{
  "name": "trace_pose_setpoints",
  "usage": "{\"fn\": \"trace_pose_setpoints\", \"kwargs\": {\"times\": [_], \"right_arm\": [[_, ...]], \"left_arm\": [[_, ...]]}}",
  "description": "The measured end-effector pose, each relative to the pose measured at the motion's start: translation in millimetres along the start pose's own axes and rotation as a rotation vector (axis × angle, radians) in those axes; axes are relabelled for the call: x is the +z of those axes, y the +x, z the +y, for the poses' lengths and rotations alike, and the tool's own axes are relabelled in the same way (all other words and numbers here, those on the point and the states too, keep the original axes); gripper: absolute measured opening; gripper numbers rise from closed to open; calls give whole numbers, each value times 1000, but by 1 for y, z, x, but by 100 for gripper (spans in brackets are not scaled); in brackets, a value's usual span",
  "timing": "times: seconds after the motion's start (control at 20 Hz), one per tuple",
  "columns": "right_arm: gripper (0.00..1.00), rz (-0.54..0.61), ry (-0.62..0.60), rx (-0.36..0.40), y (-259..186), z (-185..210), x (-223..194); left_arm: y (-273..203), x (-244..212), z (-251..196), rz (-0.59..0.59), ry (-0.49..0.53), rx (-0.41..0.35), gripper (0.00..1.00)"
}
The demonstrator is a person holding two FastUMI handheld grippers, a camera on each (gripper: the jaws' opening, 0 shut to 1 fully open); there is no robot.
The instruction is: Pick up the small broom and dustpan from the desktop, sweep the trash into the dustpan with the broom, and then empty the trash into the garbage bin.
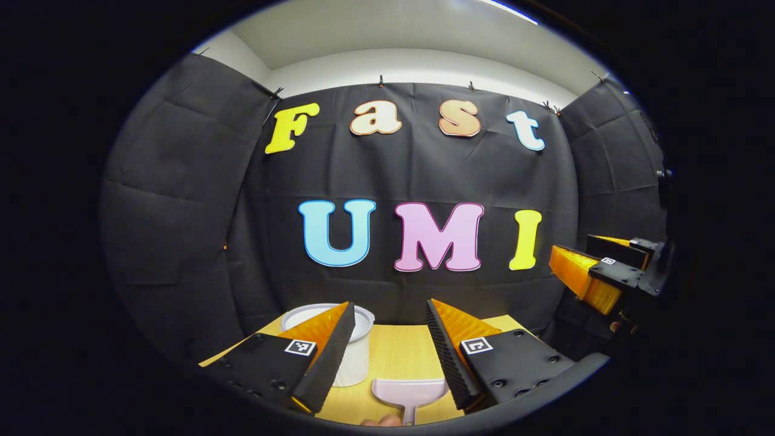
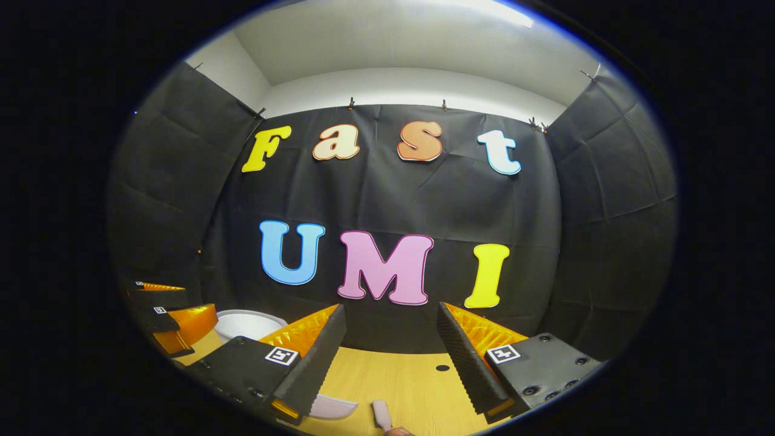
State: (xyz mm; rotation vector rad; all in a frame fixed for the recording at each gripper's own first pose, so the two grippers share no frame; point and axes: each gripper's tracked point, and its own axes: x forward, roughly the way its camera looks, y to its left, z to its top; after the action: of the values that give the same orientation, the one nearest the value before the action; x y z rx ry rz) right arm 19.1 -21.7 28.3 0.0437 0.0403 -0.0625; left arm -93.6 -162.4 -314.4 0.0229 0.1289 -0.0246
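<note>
In the left gripper view the left gripper (image 1: pixel 389 339) is hanging above the wooden desk (image 1: pixel 396 351) w/ its jaws standing wide apart, nothing between them. Straight ahead and low, the dustpan (image 1: pixel 409 390) is lying flat on the desk, pan end pointing toward the back wall, its handle running toward the camera. A fingertip-like bit is showing at the bottom edge just beside the handle; can't tell what it's doing. The white bin (image 1: pixel 357 348) is standing upright at the back left of the desk, partly behind the left finger. The right gripper (image 1: pixel 584 272) is showing at the right edge, off the desk's side, fingers parted w/ nothing in them.

In the right gripper view the right gripper (image 2: pixel 390 357) is also hovering over the desk (image 2: pixel 399 381), jaws wide open and empty. Dustpan (image 2: pixel 333 406) is peeking out at the bottom, by the left finger. A pale handle end (image 2: pixel 381 415) is lying near it at the bottom edge, prob. the broom's, can't tell for sure. Bin (image 2: pixel 245 324) is sitting far left, w/ the left gripper (image 2: pixel 166 318) just beside it.
</note>
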Motion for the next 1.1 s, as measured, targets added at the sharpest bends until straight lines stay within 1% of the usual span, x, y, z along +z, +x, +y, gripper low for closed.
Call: {"fn": "trace_pose_setpoints", "kwargs": {"times": [0.35,0.85,0.9,1.05,1.1], "right_arm": [[97,20,-18,3,3,8,-6],[97,40,-10,-3,2,9,-11],[92,40,-10,-4,2,9,-11],[92,34,-7,-9,0,8,-10],[97,33,-7,-11,0,7,-10]], "left_arm": [[5,-5,5,9,0,0,70],[4,-7,7,10,12,-2,70],[4,-6,6,10,13,-2,70],[4,-7,5,7,17,-7,70],[4,-6,4,7,18,-9,70]]}}
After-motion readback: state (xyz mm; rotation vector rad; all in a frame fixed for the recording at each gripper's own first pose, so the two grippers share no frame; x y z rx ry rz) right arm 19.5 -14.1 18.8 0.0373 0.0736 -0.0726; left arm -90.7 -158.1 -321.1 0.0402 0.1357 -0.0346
